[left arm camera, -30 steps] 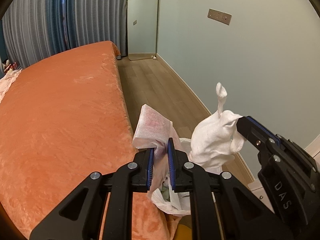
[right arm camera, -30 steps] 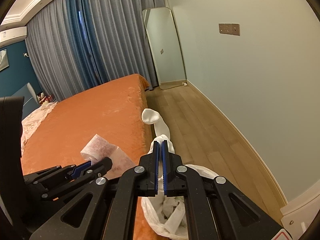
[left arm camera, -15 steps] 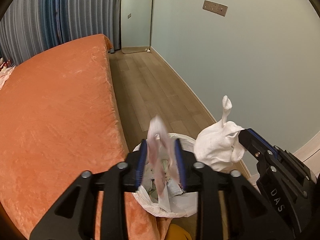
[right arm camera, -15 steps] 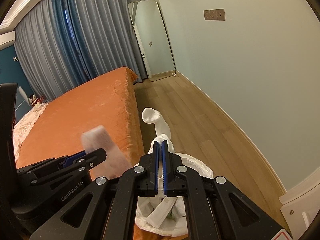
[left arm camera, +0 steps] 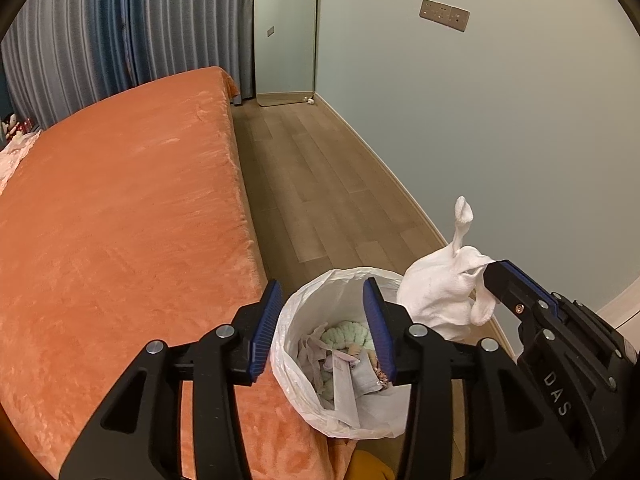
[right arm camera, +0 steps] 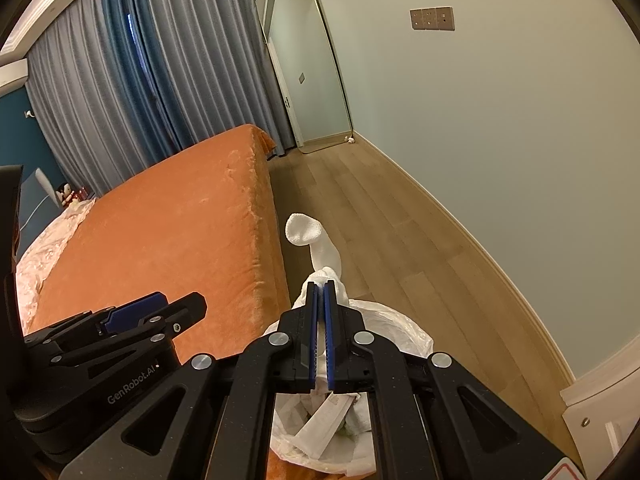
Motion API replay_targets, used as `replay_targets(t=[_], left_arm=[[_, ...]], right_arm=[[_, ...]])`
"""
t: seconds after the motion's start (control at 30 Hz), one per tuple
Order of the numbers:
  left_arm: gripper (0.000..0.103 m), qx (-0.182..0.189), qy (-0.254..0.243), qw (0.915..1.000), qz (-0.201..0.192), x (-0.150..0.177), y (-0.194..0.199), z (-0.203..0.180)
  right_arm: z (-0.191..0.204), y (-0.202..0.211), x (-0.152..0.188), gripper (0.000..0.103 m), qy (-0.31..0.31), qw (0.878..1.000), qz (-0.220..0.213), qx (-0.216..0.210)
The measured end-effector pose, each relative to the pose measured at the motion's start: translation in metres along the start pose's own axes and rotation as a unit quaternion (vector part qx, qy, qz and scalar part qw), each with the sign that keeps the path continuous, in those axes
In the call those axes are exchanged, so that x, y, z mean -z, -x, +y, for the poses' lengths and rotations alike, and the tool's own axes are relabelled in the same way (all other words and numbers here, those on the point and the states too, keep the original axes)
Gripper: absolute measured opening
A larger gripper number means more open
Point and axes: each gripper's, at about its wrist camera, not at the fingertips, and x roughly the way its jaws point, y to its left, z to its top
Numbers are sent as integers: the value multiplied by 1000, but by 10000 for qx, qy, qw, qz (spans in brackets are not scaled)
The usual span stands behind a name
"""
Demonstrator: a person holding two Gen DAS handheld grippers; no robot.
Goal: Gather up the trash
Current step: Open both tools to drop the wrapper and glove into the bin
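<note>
The left claw [left arm camera: 322,330] has just been opening and is empty over the trash bag [left arm camera: 296,320] at the bottom of the frame, so its trash is in, but the right claw [right arm camera: 321,334] is squeezed on a white sock [right arm camera: 316,240] not yet dropped.

Ahead of me a bed [left arm camera: 120,220] spreads wide under an orange plush cover, filling the left of my view. Beside it runs a strip of wood-plank floor [left arm camera: 320,184] to a pale green wall [left arm camera: 500,120] with a light skirting board. A switch plate [left arm camera: 444,15] sits high on that wall. At the far end a tall mirror [right arm camera: 306,68] leans in the corner, next to grey-blue curtains [right arm camera: 140,80] hanging in folds. The light is warm and dim.
</note>
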Motion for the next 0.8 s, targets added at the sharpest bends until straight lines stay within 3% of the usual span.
replay_targets(t=[0.23, 0.43, 0.5, 0.63, 0.8], left_arm=[[49, -189, 136, 9997, 22, 1, -4, 17], [54, -349, 130, 9993, -29, 7, -1, 26], [60, -418, 118, 9990, -66, 10, 0, 29], [61, -465, 110, 9988, -55, 15, 2, 34], [73, -653, 134, 9978, -68, 23, 5, 40]], right_arm=[[7, -6, 3, 9, 12, 9999, 146, 1], [16, -6, 6, 27, 139, 9996, 249, 35], [19, -5, 8, 34, 179, 9995, 273, 54], [24, -2, 11, 41, 293, 9990, 291, 167], [28, 2, 17, 54, 453, 9980, 324, 293]])
